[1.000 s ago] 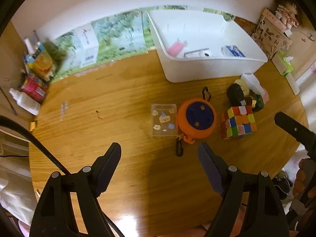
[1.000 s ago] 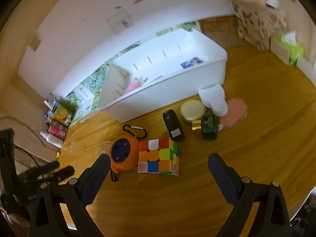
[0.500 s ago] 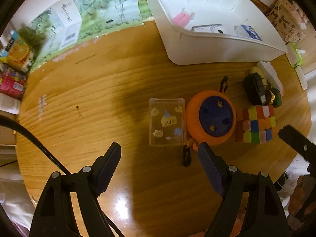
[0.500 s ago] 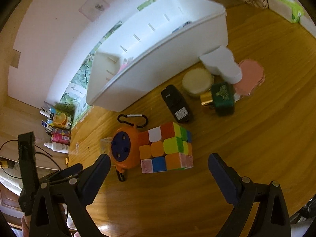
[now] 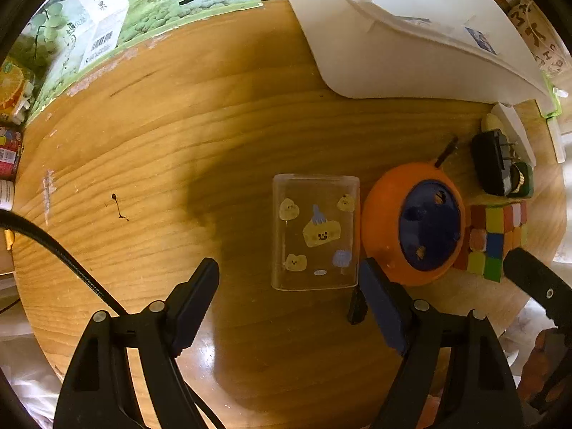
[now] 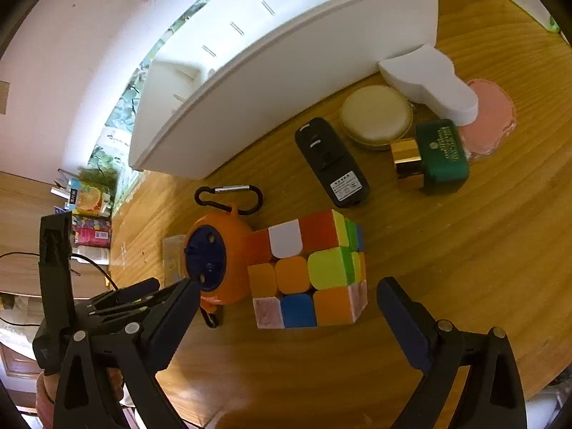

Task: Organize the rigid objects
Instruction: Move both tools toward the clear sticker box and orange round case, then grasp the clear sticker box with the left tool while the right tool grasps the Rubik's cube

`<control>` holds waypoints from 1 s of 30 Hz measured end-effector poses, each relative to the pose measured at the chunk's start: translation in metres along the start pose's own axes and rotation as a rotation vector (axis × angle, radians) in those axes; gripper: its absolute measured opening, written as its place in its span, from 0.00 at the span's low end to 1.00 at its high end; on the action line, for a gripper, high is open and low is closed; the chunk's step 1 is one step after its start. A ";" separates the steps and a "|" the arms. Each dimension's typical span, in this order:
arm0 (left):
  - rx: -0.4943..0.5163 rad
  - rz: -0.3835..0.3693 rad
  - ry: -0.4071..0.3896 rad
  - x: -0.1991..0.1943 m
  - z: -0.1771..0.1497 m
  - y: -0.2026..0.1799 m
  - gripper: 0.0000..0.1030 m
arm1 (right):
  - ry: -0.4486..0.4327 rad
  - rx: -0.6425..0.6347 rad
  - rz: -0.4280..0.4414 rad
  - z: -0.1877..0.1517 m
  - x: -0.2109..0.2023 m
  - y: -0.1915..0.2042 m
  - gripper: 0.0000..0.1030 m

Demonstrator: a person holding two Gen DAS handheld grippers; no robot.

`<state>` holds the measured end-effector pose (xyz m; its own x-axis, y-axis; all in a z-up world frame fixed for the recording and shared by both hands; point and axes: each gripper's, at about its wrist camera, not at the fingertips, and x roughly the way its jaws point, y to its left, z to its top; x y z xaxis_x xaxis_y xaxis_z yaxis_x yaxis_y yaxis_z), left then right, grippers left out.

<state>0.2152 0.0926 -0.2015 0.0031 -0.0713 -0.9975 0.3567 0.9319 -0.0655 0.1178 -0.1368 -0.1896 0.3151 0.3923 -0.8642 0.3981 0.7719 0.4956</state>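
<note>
The round wooden bench fills most of both views, its grain running across the frame. At the upper left of the left wrist view a green printed carton with a barcode lies along the bench's far edge. At the left edge of the right wrist view stand an orange-printed juice carton and a pink packet. A white wall fills that view's upper left.

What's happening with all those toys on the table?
A person is tidying up with a grabber in each hand. The left gripper hangs open near the clear sticker box, and the right gripper hangs open over the colourful puzzle cube. Nothing is held yet. The white bin waits behind.
</note>
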 end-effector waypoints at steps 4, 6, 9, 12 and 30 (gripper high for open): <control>-0.010 -0.001 0.022 0.007 0.007 0.004 0.80 | 0.026 0.001 -0.012 0.001 0.009 0.003 0.96; -0.021 -0.008 0.031 0.011 0.010 0.008 0.80 | 0.036 -0.001 -0.017 0.000 0.013 0.005 0.92; -0.032 -0.009 0.043 0.017 0.015 0.014 0.80 | 0.046 -0.004 -0.038 0.000 0.017 0.006 0.90; -0.024 0.008 0.038 0.019 0.019 0.014 0.80 | 0.047 -0.002 -0.046 0.001 0.018 0.004 0.88; -0.006 0.083 0.042 0.026 0.033 -0.016 0.71 | 0.051 -0.009 -0.083 0.004 0.023 -0.006 0.70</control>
<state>0.2400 0.0640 -0.2256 -0.0066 0.0207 -0.9998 0.3516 0.9360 0.0170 0.1260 -0.1340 -0.2117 0.2371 0.3517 -0.9056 0.4131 0.8072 0.4216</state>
